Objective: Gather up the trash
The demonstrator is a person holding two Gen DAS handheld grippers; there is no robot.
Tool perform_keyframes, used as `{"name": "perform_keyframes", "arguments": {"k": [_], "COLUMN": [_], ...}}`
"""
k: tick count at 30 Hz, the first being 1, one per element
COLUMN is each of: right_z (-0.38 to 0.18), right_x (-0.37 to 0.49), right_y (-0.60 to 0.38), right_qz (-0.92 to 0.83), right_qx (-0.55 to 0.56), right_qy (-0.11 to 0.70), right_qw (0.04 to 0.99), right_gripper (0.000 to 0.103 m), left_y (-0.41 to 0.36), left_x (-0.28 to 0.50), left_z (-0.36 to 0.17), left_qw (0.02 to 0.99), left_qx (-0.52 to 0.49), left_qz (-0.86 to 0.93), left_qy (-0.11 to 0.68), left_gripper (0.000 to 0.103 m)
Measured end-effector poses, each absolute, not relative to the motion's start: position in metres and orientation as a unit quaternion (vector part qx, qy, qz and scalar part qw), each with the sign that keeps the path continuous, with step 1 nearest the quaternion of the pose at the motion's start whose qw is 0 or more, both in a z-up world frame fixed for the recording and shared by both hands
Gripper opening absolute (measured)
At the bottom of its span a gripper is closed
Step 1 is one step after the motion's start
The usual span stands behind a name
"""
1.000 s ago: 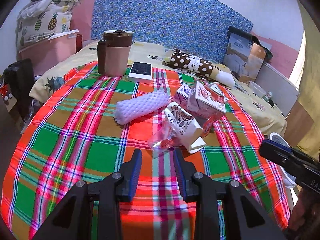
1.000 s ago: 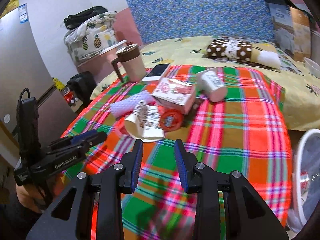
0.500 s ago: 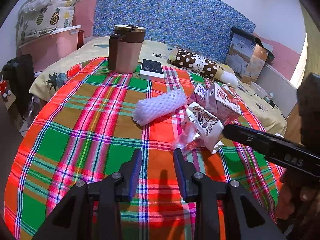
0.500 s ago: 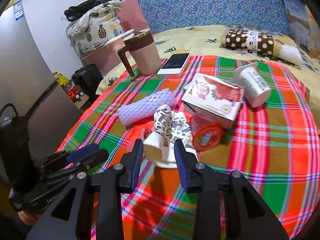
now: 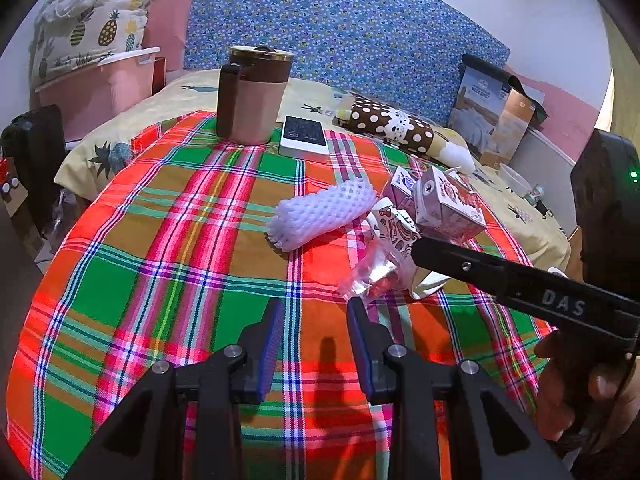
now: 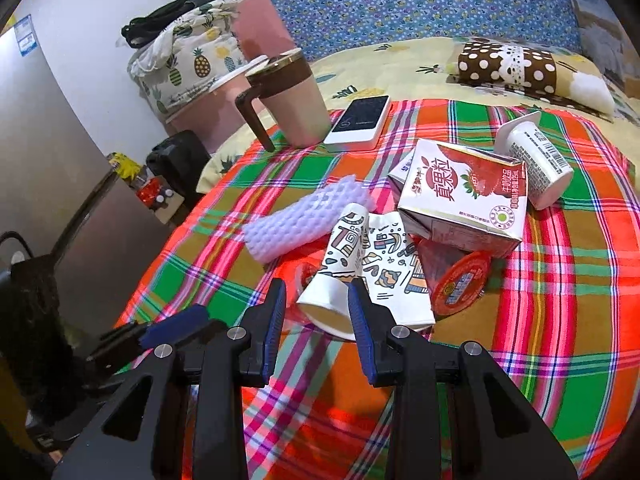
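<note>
two paper cups (image 6: 344, 264), two cartons (image 6: 464, 196), one mug (image 6: 292, 108)

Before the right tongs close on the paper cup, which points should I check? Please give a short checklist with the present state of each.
1. Right tongs open: ok.
2. Paper cup between the fingers: cannot tell; its mouth lies just ahead of the tips.
3. Cup free of other trash: not ok; it lies against a flattened cup and a clear wrapper.
4. Left tongs empty, out of the way: ok.
5. Mug and phone apart from the trash: ok.
</note>
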State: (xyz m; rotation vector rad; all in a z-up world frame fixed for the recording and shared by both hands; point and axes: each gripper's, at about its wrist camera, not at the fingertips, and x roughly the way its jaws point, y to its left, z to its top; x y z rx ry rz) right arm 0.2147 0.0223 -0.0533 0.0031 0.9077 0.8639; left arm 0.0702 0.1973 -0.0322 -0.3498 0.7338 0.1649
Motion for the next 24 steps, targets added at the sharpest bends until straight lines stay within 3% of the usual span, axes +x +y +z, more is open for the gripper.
{"name": "perform_keyframes", "arguments": {"k": [6,15,18,24], "right_z": [-0.063,-0.048,-0.043,-0.045], "right_x": [0.225,0.216,0.210,0.201], "right_y": [0.022,0.002,-0.008,-0.021], "right_qz": [0.390,0.404,0.410,0.410], "right_qx": [0.012,0.028,0.036,0.028], "right_qy": [0.446,0.424,0.419,0.416], "right_qw": [0.805,0.810,0.810,0.812], "right_gripper": [0.034,0.025,0.023,0.023], "left_y": [0.197,0.189,0.185,0.177], "left_x": [0.071,0.084,0.092,0.109], "left_z": [-0.032,-0.028,-0.030,-0.035], "left_qw": [0.915,0.920,0.922,0.921], "left_qx": [-0.170,-0.154,-0.145,-0.123], "left_qz": [0.076,0.051,0.033,0.017], "left_qy": [0.357,0.356,0.357,0.370], "left_gripper": [0.032,0.033,0.048,0.049]}}
